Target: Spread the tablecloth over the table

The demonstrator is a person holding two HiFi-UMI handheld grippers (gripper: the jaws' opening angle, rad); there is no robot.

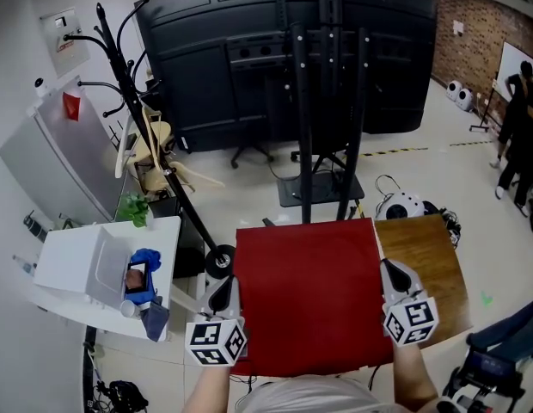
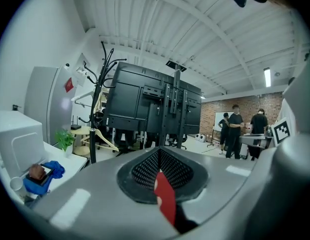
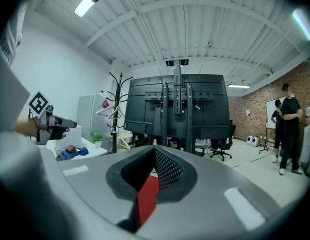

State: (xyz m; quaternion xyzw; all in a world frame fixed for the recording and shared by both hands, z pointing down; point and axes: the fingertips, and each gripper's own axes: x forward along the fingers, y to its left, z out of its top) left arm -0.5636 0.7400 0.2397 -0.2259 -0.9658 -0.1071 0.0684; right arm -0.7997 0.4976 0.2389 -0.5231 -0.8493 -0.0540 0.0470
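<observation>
The red tablecloth [image 1: 309,295] hangs stretched flat between my two grippers, covering most of the wooden table [image 1: 428,261], whose right part still shows. My left gripper [image 1: 222,294] is shut on the cloth's near left corner. My right gripper [image 1: 392,275] is shut on the near right corner. In the left gripper view a strip of red cloth [image 2: 166,198] is pinched between the shut jaws of the left gripper [image 2: 162,176]. The right gripper view shows the same: red cloth [image 3: 146,198] is clamped in the right gripper [image 3: 152,176].
A white side table [image 1: 73,261] with a blue rag [image 1: 146,265] and a cup stands at the left. A black coat rack [image 1: 133,84] and a large black screen on a stand [image 1: 322,84] are beyond the table. People stand at the far right [image 1: 516,127].
</observation>
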